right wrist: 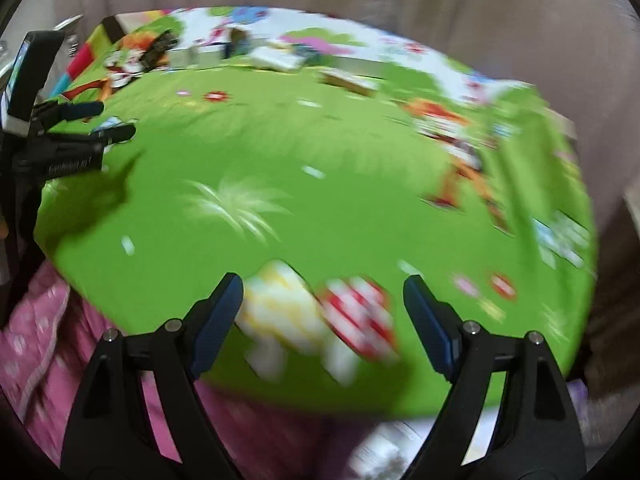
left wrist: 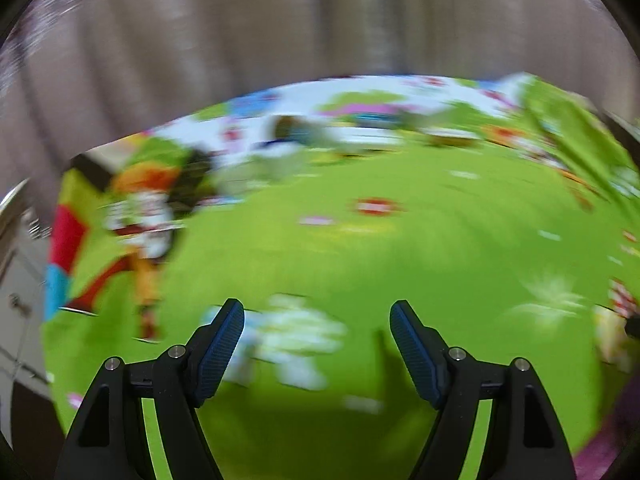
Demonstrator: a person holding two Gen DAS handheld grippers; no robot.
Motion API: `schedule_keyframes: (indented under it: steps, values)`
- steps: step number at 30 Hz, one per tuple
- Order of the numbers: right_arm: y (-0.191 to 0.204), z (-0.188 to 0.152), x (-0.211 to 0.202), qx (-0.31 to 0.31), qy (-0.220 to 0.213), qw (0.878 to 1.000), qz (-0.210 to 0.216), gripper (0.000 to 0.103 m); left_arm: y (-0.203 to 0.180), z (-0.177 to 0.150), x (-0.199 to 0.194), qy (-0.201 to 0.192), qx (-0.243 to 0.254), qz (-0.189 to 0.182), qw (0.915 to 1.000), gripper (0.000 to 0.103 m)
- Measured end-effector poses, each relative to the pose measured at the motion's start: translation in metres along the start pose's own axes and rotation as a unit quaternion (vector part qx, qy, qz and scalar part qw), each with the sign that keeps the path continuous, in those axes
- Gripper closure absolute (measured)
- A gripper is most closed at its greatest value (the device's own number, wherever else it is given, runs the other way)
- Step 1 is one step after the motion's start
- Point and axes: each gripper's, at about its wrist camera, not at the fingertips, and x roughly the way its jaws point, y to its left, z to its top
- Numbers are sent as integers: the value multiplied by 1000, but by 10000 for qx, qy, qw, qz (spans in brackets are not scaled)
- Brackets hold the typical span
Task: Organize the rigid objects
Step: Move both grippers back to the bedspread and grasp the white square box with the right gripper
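Both views are blurred. A green cartoon-print cloth (left wrist: 360, 264) covers the surface. Several small rigid objects, seemingly boxes, lie in a row along its far edge (right wrist: 276, 58), with a flat one (right wrist: 348, 80) to their right. In the left wrist view they are only smears (left wrist: 292, 132). My left gripper (left wrist: 316, 312) stands open over bare cloth with nothing between its fingers. It also shows at the left edge of the right wrist view (right wrist: 100, 120). My right gripper (right wrist: 323, 284) is open over the near edge, above printed yellow and red striped mushrooms (right wrist: 360, 316).
A beige curtain (left wrist: 320, 20) hangs behind the surface. Pink fabric (right wrist: 44, 340) lies below the cloth's near edge at lower left. Pale furniture with handles (left wrist: 16, 300) stands off the left side.
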Motion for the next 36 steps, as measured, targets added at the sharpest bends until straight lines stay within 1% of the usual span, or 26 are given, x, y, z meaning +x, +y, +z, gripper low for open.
schedule_keyframes:
  steps: [1,3,5,7,8,10,11,12,13,15,16,18,20,21,23,28,30,33,34,35,36]
  values:
    - [12,14,16,-43,48,9998,181,18,22,2,9,-5,-151,194,9997,26]
    - [26,34,39,-81,81,9988,473,18,50,4,23,4,-414,402,9983,26]
    - [41,59,62,-55,83,9976,690,18,79,4,39,98,-714,540,9959,25]
    - [54,88,82,-5,33,9967,810,18,98,2,53,176,-938,628,9935,25]
    - [61,105,93,27,-31,9959,899,18,104,0,58,309,-1045,615,9921,25]
    - [76,138,113,12,-145,9949,1002,18,113,-4,69,631,-1342,473,9878,24]
    - [87,156,124,-45,-200,9937,1105,18,117,-6,70,664,-1489,387,9859,23]
    - [91,166,131,-97,-231,9926,1188,18,120,-8,70,669,-1625,317,9839,23]
    - [99,181,141,-187,-280,9914,1262,18,121,-10,68,675,-1686,284,9830,23]
    - [111,213,164,-307,-329,9925,1137,18,120,-11,67,685,-1683,288,9829,21]
    - [115,227,177,-313,-272,9935,1063,18,119,-11,67,696,-1653,275,9834,20]
    - [121,248,200,-255,-142,9936,1093,18,119,-11,68,720,-1629,204,9838,16]
    - [124,263,216,-202,-59,9935,1120,18,119,-9,71,737,-1602,162,9842,12]
    - [126,269,223,-173,-24,9935,1128,15,119,-8,72,744,-1590,155,9844,10]
    - [128,278,230,-168,-63,9935,1120,12,118,-7,73,756,-1574,132,9846,9]
    - [137,288,239,-313,-45,9923,1194,5,118,-6,76,807,-1544,146,9846,4]
    - [141,293,242,-260,3,9928,1169,5,117,-6,76,821,-1556,165,9843,2]
    - [148,300,246,-192,-45,9923,1224,5,118,-4,79,835,-1550,159,9843,1]
    - [149,300,246,-248,-56,9925,1197,15,118,-4,79,839,-1549,160,9842,1]
    - [150,298,243,-372,-122,9938,1036,26,118,-3,80,843,-1546,157,9843,1]
    - [148,295,238,-383,-180,9933,1078,46,118,-4,80,841,-1546,154,9843,0]
